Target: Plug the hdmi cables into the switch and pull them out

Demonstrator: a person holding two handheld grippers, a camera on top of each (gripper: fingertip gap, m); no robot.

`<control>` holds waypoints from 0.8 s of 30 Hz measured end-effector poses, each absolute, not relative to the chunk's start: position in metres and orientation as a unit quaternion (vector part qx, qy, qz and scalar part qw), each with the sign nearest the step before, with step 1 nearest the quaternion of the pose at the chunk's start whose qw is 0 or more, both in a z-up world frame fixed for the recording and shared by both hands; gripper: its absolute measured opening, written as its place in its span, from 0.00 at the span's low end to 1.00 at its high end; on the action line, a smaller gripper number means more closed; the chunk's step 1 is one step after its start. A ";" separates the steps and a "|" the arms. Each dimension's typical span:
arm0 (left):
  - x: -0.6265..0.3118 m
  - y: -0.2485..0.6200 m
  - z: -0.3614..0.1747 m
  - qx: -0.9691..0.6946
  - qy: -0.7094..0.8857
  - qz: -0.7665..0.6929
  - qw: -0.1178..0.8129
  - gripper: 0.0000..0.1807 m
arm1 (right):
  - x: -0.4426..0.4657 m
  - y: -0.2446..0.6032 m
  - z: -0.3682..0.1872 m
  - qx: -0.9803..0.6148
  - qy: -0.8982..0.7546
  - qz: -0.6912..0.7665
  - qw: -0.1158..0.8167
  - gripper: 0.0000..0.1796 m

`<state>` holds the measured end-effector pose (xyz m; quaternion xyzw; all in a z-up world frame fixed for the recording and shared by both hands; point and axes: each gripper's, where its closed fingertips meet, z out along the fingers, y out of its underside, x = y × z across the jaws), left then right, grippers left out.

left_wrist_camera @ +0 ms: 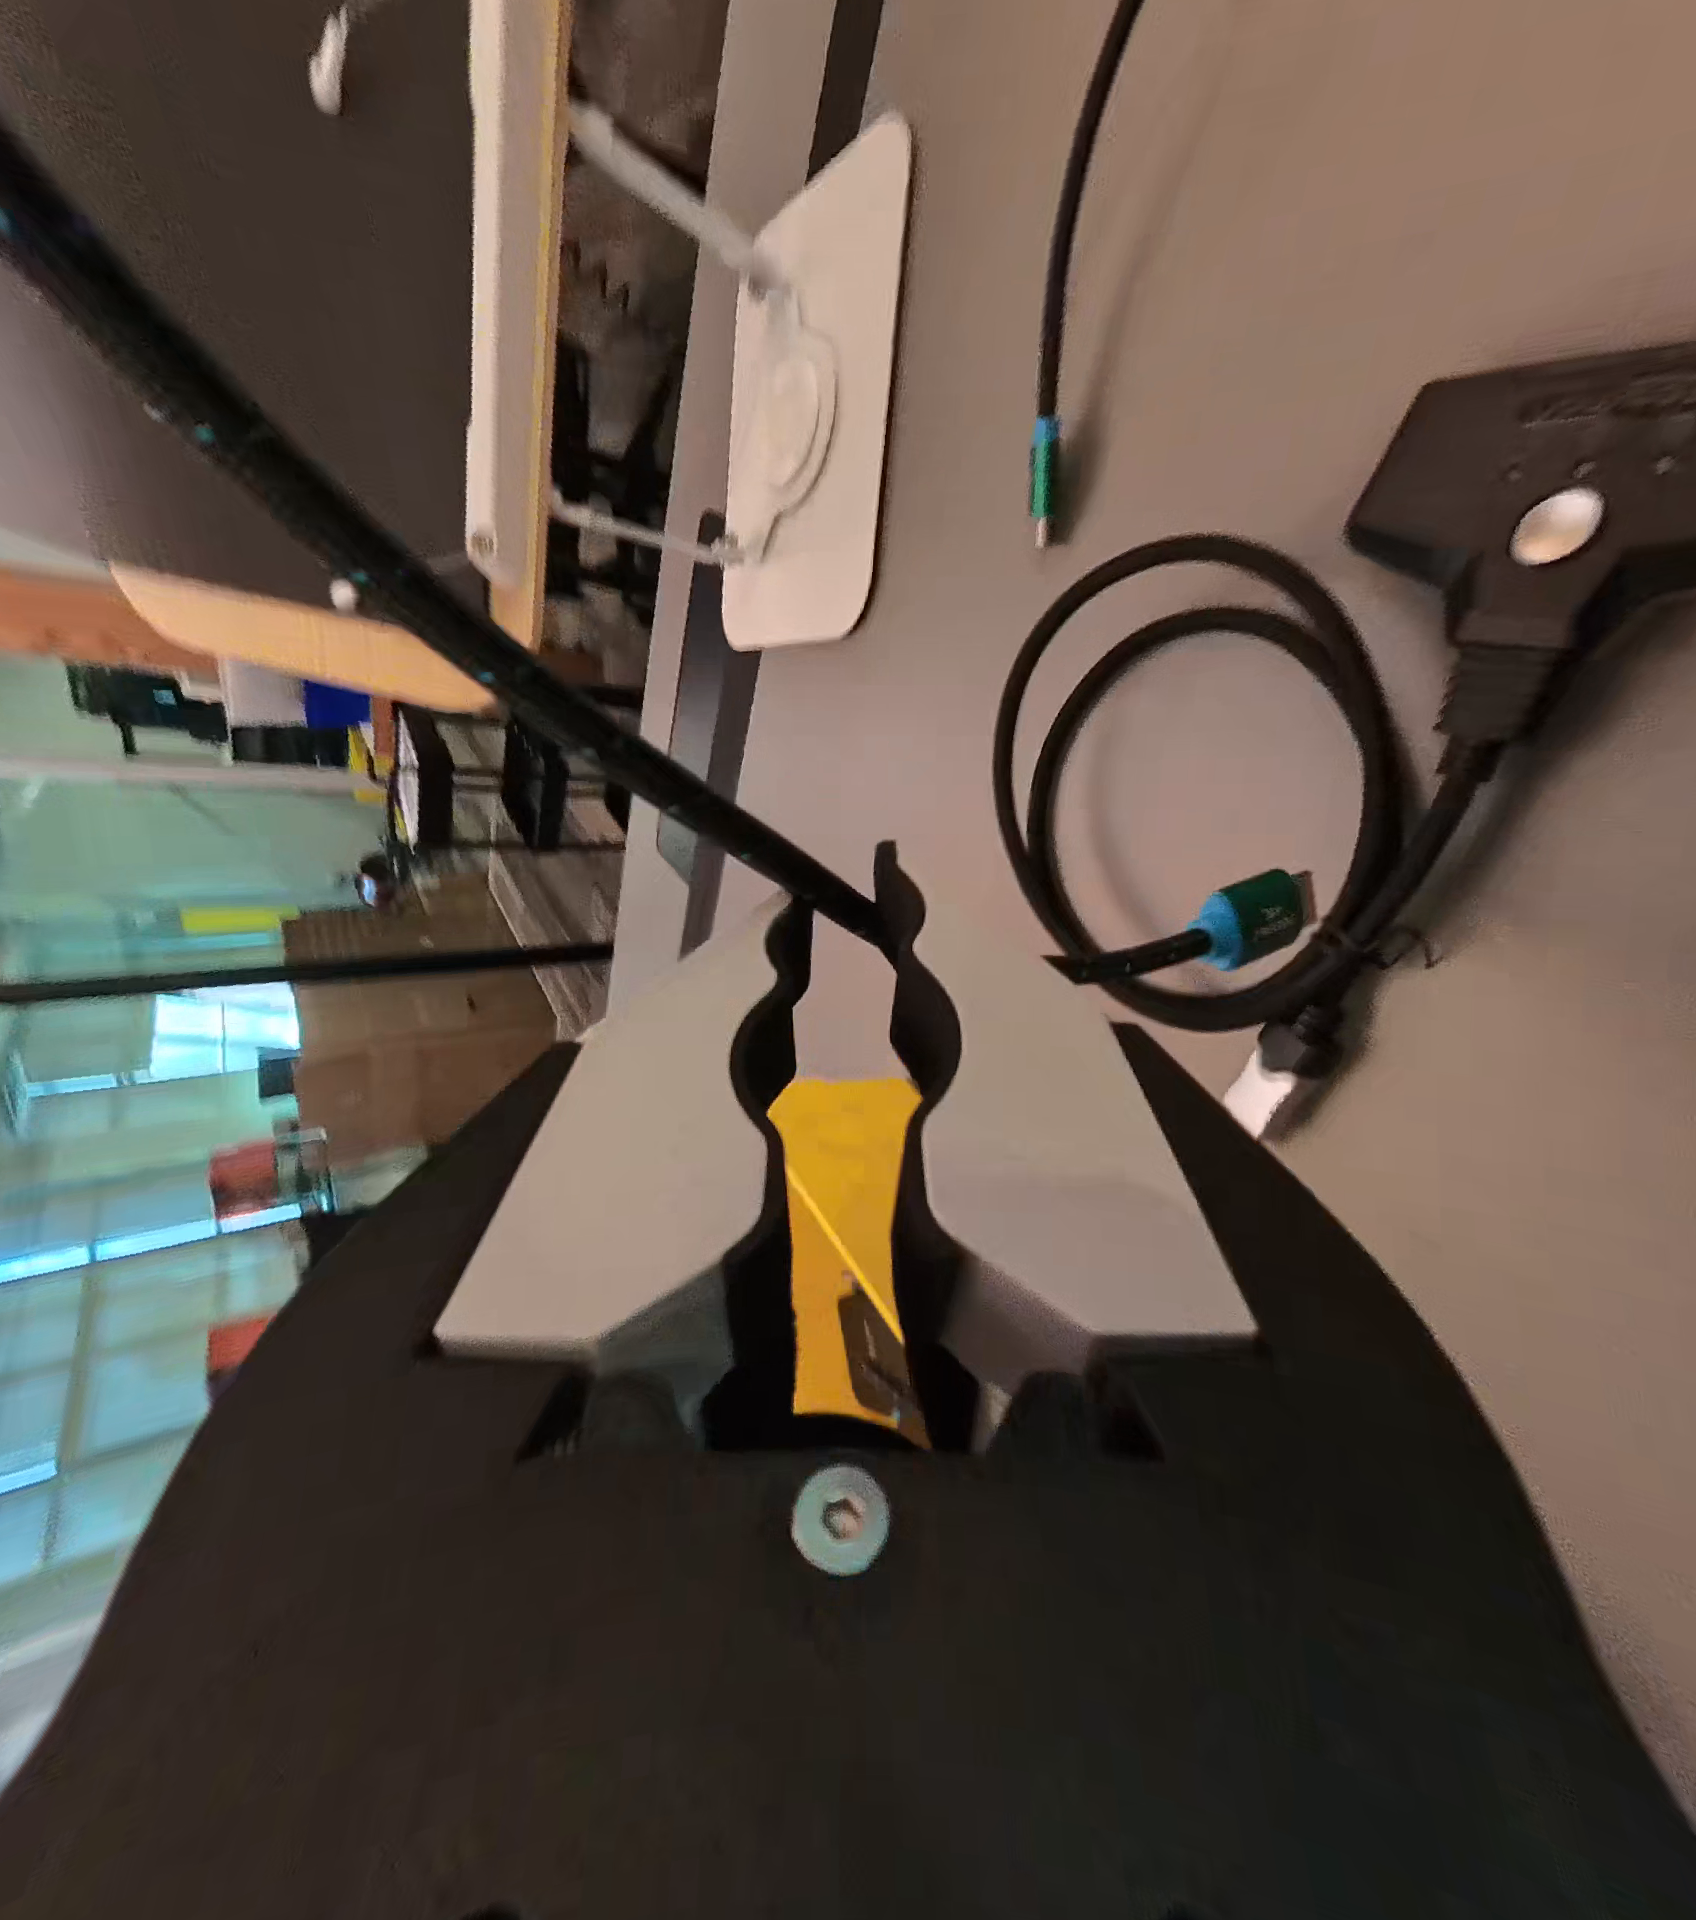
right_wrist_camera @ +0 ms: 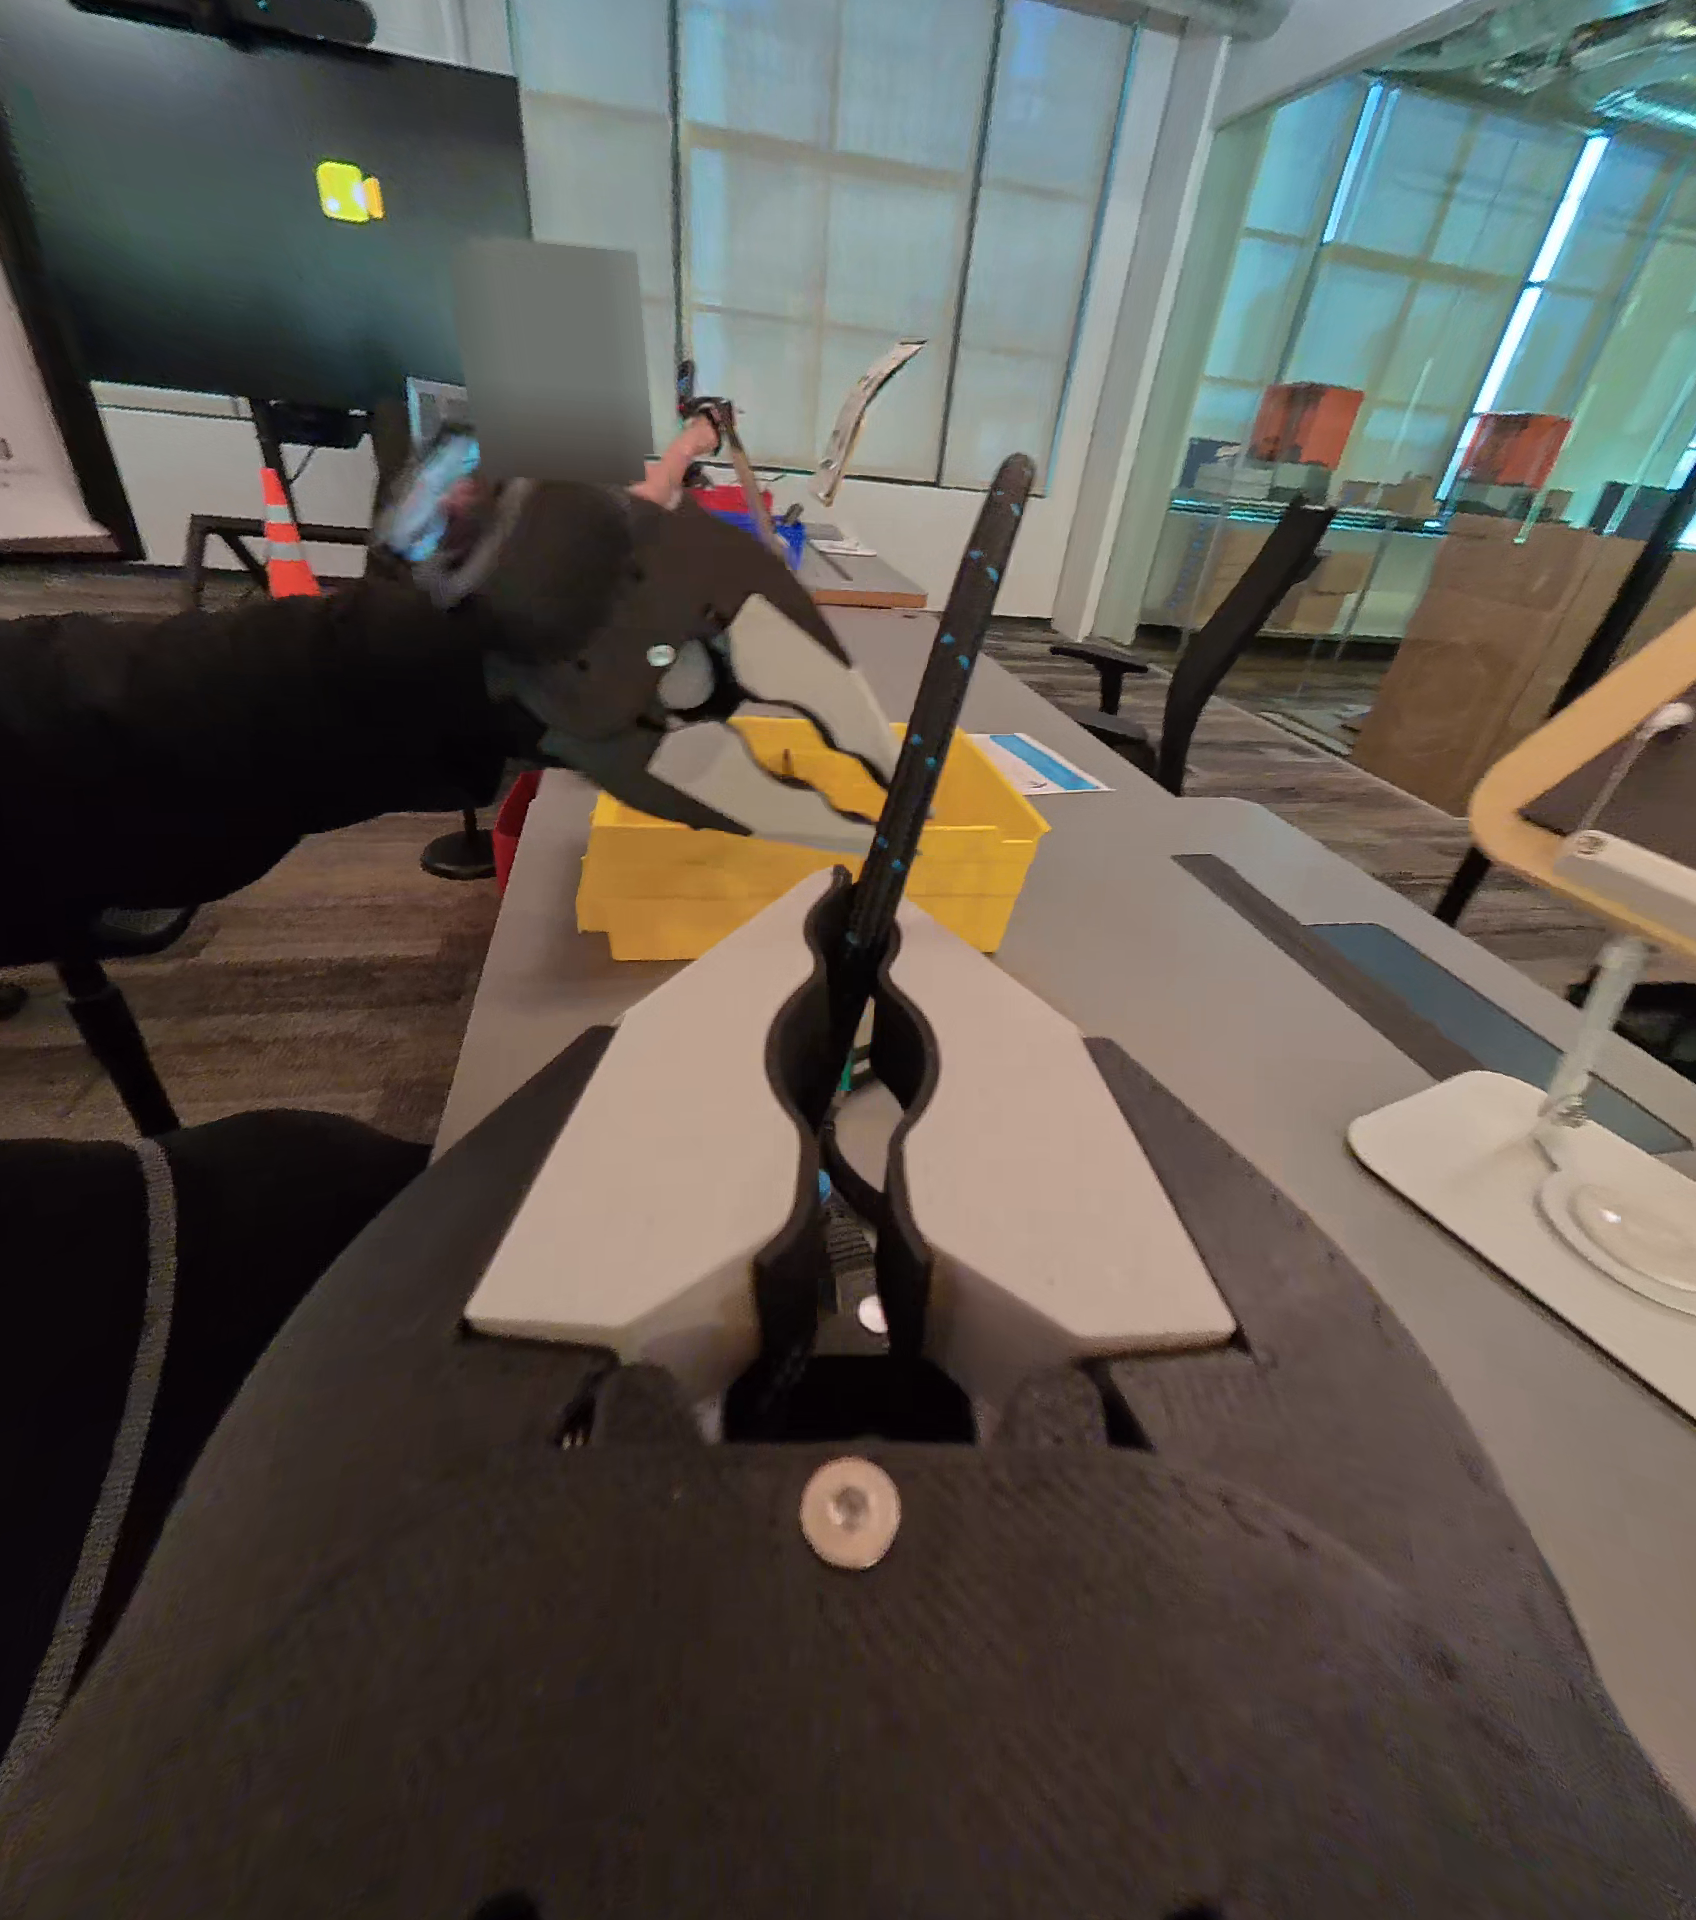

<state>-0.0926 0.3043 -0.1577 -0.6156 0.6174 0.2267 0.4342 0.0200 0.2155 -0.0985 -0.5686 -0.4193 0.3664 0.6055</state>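
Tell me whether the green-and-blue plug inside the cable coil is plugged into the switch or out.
Out. The plug lies loose on the table, inside the coil, apart from the switch.

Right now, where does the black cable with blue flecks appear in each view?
Left wrist view: the cable runs diagonally from the upper left down to the left gripper, pinched at its fingers.
Right wrist view: it rises from the right gripper at centre, passing the left gripper.
Shared landmark: the white stand base.
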 end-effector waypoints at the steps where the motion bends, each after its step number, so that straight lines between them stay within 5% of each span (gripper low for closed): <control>1: -0.086 0.299 -0.156 -0.603 0.628 0.220 0.441 0.06 | 0.026 0.217 -0.095 -0.570 -0.412 0.364 0.610 0.00; 24: -0.013 0.245 -0.225 -0.414 0.805 0.303 0.298 0.05 | 0.082 0.249 -0.092 -0.652 -0.387 0.172 0.629 0.00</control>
